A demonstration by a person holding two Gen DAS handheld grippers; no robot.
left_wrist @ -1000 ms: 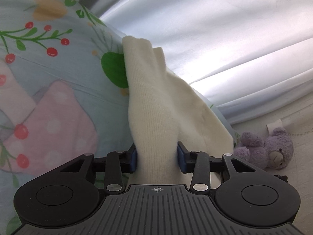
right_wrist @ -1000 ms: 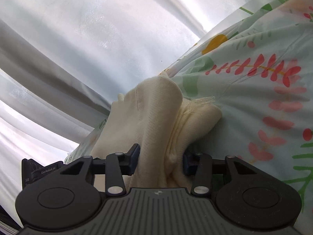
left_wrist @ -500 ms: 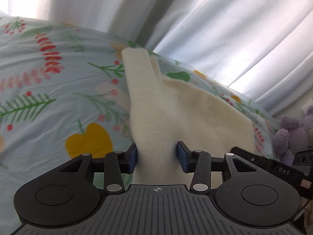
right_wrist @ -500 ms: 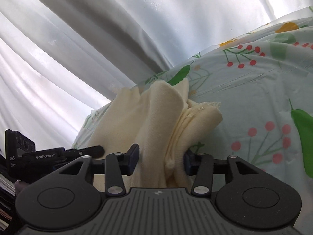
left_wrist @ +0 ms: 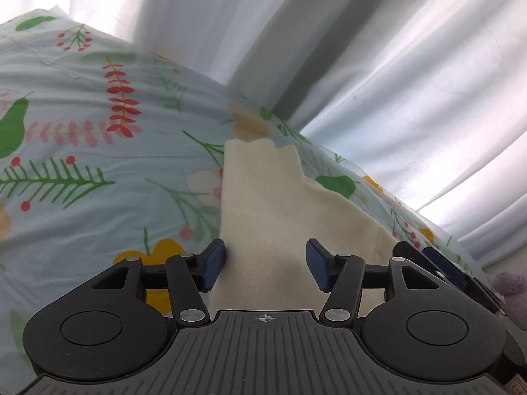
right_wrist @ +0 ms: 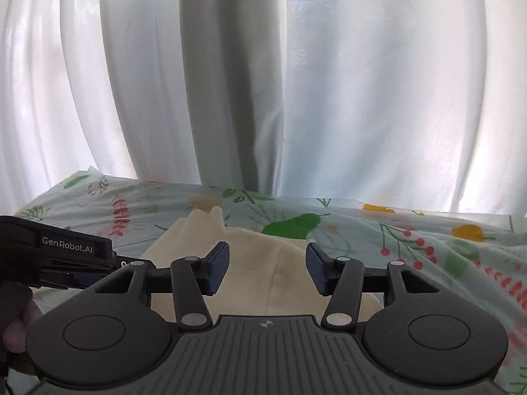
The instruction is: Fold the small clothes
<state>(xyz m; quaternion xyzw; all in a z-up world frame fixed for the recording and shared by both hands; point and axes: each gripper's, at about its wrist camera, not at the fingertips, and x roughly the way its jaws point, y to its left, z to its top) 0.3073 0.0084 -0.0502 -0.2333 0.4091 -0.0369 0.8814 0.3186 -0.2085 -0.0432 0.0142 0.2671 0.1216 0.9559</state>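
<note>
1. Both of my grippers have let go within the last second; a second ago each was clamped on a bunched part of the cream knit garment (left_wrist: 280, 227), and now it lies on the floral bedsheet (left_wrist: 82, 151) in front of the white curtain (left_wrist: 378, 65).
2. On the left, my left gripper (left_wrist: 265, 265) is opening: its blue pads (left_wrist: 212, 263) have spread. The cloth sits between them, with the left pad just at its edge and the right pad clear of it, so nothing is pinched.
3. That cloth has changed shape too. It stood up in a raised ridge before; now it lies flat and stretched away from me, its notched far edge resting on the sheet.
4. On the right, my right gripper (right_wrist: 266, 270) stands parted and empty. The crumpled bundle it held is gone from between its jaws, and the garment (right_wrist: 257, 253) lies spread below and beyond them.
5. In that view my left gripper's body (right_wrist: 59, 256) sits low at the left, near the garment's left side.
6. I judge this fold as laid down and released; next would be to smooth it or take a fresh edge.
</note>
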